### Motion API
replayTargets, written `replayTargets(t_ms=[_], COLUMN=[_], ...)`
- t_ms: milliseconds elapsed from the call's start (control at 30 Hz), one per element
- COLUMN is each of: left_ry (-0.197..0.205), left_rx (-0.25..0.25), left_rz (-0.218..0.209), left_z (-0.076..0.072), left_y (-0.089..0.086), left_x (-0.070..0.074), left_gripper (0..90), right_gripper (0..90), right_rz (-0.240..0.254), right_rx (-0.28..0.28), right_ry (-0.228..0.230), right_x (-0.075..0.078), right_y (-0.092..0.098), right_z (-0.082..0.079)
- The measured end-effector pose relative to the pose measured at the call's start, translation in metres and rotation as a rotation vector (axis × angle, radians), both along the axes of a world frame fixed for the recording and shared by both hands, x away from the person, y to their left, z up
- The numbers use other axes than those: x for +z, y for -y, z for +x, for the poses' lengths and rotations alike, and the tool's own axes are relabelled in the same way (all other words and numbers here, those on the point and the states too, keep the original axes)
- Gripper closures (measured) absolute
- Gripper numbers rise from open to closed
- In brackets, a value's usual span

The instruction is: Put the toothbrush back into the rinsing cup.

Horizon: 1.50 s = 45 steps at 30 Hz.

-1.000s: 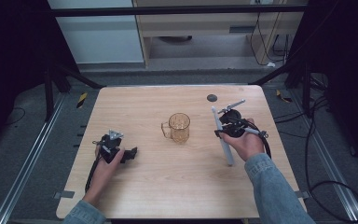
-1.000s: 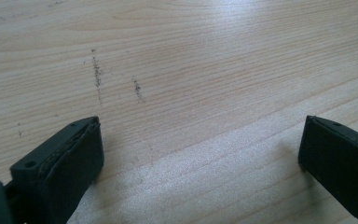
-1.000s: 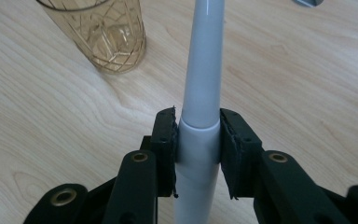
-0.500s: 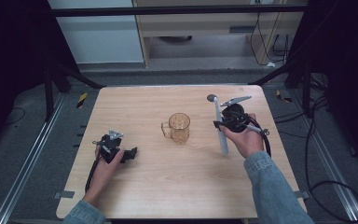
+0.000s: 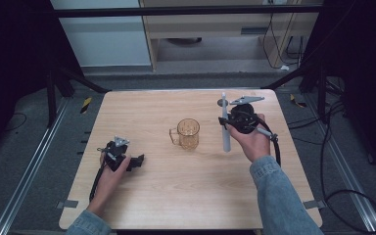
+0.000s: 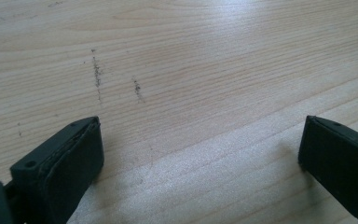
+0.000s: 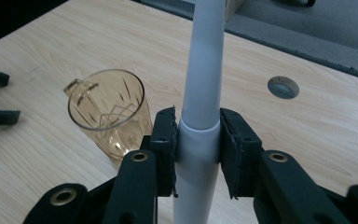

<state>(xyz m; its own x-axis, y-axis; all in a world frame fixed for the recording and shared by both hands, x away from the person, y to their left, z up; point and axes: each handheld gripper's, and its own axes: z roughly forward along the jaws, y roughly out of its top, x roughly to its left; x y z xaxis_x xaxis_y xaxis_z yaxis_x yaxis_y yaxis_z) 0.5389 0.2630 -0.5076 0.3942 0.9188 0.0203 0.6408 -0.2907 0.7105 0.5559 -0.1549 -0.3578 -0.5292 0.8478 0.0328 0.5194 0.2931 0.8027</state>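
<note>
The right gripper [image 5: 227,122] has its jaws clamped on a long white stick [image 5: 224,128], and the right gripper view shows the grip well: both pads squeeze the stick [image 7: 200,107] just at the ridge where its thinner upper part meets the thicker lower part. The stick is off the table [image 5: 186,196] and lies roughly lengthwise away from the person, just to the right of the amber glass mug [image 5: 188,133]. The mug stands upright near the middle of the table, open mouth up, handle on its left side; in the right gripper view the mug [image 7: 108,109] sits just left of the jaws, close but not touching. Left of the mug and well apart from it, the left gripper [image 5: 137,161] rests low by the table, jaws spread wide with bare wood between them and nothing held. My read: the pick-up is done and this is the carry, with the stick heading for the mug. The next move calls for bringing one end over the rim, tipping the stick steeper, and lowering it inside without knocking the light glass over. A small grey disc [image 7: 283,87] sits in the tabletop beyond the mug.
</note>
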Motion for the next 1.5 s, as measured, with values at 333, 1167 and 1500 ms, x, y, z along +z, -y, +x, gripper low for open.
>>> replayTargets(t_ms=[333,1167,1500], left_ry=[0.0,0.001,0.001], left_rx=[0.0,0.0,0.0], left_rz=[0.0,-0.001,-0.001], left_z=[0.0,0.0,0.0], left_y=[0.0,0.0,0.0], left_x=[0.0,0.0,0.0], left_gripper=[0.0,0.0,0.0], right_gripper=[68.5,68.5,68.5], right_rz=[0.065,0.144,0.17], right_rx=[-0.01,-0.025,-0.012], right_ry=[0.065,0.196,0.232], right_x=[0.003,0.019,0.026], right_y=[-0.01,-0.029,-0.036], right_z=[0.001,-0.003,-0.005])
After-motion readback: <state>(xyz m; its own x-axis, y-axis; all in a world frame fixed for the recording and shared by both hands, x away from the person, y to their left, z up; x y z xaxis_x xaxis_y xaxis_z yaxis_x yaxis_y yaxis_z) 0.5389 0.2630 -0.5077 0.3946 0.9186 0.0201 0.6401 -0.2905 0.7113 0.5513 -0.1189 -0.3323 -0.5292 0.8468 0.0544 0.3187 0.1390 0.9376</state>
